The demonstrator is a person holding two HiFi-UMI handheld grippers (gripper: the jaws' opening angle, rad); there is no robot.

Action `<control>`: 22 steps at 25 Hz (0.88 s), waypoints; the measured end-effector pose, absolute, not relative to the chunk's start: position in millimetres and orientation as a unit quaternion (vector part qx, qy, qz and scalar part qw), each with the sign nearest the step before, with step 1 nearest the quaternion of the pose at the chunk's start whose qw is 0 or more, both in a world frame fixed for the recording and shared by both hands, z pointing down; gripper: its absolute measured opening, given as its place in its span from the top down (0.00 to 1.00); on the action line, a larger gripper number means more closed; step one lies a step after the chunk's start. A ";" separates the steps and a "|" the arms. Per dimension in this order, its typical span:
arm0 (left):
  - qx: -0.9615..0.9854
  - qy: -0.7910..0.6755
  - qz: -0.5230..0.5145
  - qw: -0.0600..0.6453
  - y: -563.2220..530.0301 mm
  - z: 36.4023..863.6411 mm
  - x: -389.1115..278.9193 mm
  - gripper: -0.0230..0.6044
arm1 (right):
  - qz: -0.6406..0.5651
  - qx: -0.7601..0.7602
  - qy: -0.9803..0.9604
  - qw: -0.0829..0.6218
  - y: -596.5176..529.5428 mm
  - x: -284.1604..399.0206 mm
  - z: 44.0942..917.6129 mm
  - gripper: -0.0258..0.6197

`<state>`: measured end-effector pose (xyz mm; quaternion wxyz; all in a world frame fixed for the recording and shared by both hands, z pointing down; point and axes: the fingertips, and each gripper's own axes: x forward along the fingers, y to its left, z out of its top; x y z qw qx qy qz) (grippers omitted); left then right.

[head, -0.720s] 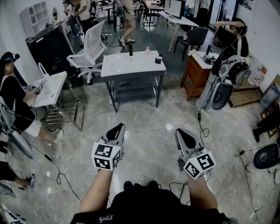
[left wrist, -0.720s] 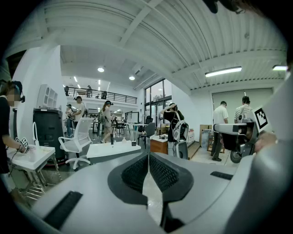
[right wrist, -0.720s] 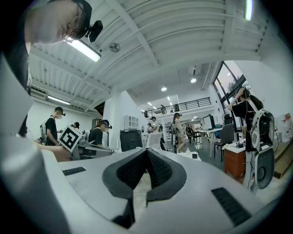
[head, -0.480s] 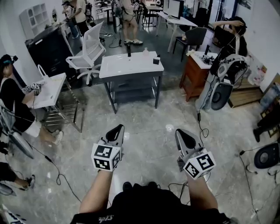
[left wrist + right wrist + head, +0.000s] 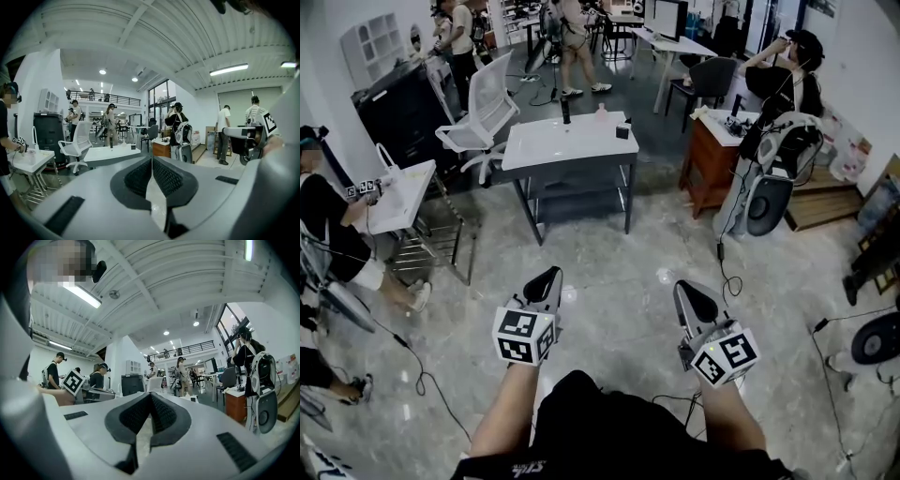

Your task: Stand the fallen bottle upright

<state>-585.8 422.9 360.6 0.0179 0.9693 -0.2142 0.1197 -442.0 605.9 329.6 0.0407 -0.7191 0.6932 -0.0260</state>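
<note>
A white table (image 5: pixel 553 145) stands well ahead of both pairs of jaws, across the glossy floor (image 5: pixel 619 244). Nearer me, the left gripper (image 5: pixel 548 274) and right gripper (image 5: pixel 692 286) are held side by side, each clenched tight with nothing between the pads. Far beyond the jaws, at the table's back edge, a dark bottle (image 5: pixel 565 111) stands upright. A pale bottle (image 5: pixel 601 112) is to its right, then a small black box (image 5: pixel 622 131).

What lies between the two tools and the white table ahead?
Only bare, glossy floor tiles, as the head view shows. The left tool and right tool are shut and empty, well short of the white table.
</note>
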 end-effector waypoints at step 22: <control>0.981 -0.126 0.143 0.029 293.1 404.4 -369.9 0.92 | -0.105 -0.743 0.660 0.044 469.6 -275.0 374.7 0.94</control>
